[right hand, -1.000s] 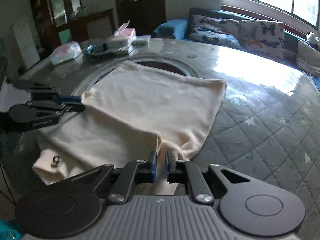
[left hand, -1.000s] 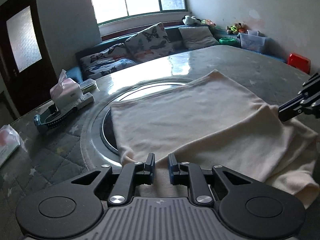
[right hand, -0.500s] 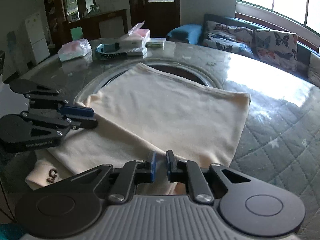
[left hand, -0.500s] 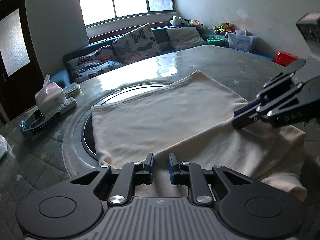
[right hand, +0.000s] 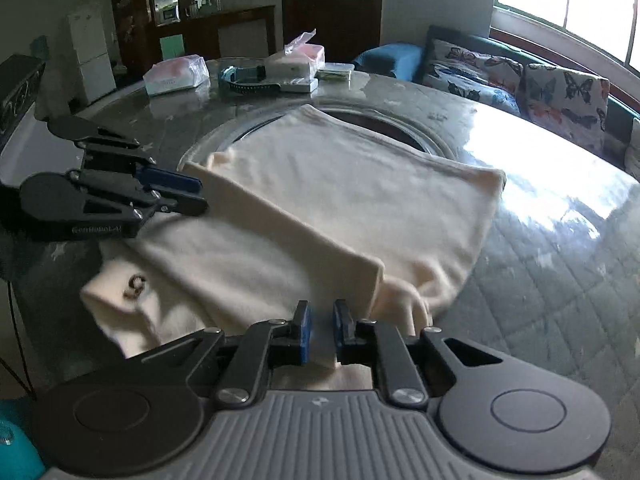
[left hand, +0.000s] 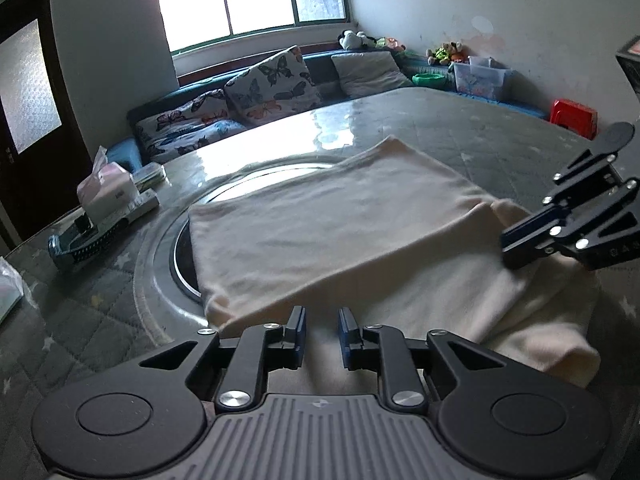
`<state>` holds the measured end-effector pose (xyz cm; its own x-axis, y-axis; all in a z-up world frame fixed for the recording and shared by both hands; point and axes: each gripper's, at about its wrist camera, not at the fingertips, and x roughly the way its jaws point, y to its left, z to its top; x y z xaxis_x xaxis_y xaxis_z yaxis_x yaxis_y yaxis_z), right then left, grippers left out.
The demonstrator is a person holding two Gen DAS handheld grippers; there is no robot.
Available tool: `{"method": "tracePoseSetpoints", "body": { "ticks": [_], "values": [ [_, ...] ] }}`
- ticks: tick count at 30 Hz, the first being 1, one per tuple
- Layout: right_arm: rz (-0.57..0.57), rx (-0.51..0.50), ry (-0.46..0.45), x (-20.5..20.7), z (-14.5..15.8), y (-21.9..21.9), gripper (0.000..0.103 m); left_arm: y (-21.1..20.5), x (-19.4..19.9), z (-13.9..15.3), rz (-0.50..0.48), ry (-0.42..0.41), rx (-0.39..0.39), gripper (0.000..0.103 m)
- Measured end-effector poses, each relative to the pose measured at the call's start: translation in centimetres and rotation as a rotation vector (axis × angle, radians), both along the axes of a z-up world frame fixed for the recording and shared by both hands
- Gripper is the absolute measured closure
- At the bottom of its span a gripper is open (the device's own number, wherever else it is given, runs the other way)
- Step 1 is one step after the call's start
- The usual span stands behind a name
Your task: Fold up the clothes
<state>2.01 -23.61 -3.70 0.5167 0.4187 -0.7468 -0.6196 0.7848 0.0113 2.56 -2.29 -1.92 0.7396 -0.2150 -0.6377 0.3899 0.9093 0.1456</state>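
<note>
A cream garment lies folded on the round table, its top layer ending in a straight fold edge that runs from one gripper to the other. My left gripper sits at the near-left end of that edge. Its jaws are opening slightly, with the cloth still between the tips. From the right wrist view the left gripper meets the edge of the garment side-on. My right gripper is shut on the cloth near the fold's other corner. In the left wrist view the right gripper presses there.
A tissue box and a dark basket stand at the table's far left, and a plastic pack lies beside them. The table has a glossy quilted cover and a round inset ring. A sofa with cushions lies beyond.
The right gripper swung in over the garment's right end, then settled lower at the fold's corner. The left gripper stayed at the near edge, its gap barely wider.
</note>
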Motion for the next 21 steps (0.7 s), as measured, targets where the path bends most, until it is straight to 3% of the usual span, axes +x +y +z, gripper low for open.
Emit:
{"method": "tracePoseSetpoints", "body": {
  "ticks": [14, 21],
  "values": [
    [0.019, 0.004, -0.025, -1.7, 0.5, -0.2, 0.086, 1.0, -4.0, 0.7, -0.026, -0.017, 0.053, 0.076],
    [0.028, 0.000, -0.027, -2.0, 0.8, -0.3, 0.081, 2.1, -7.6, 1.4, -0.077, -0.047, 0.142, 0.071]
  ]
}}
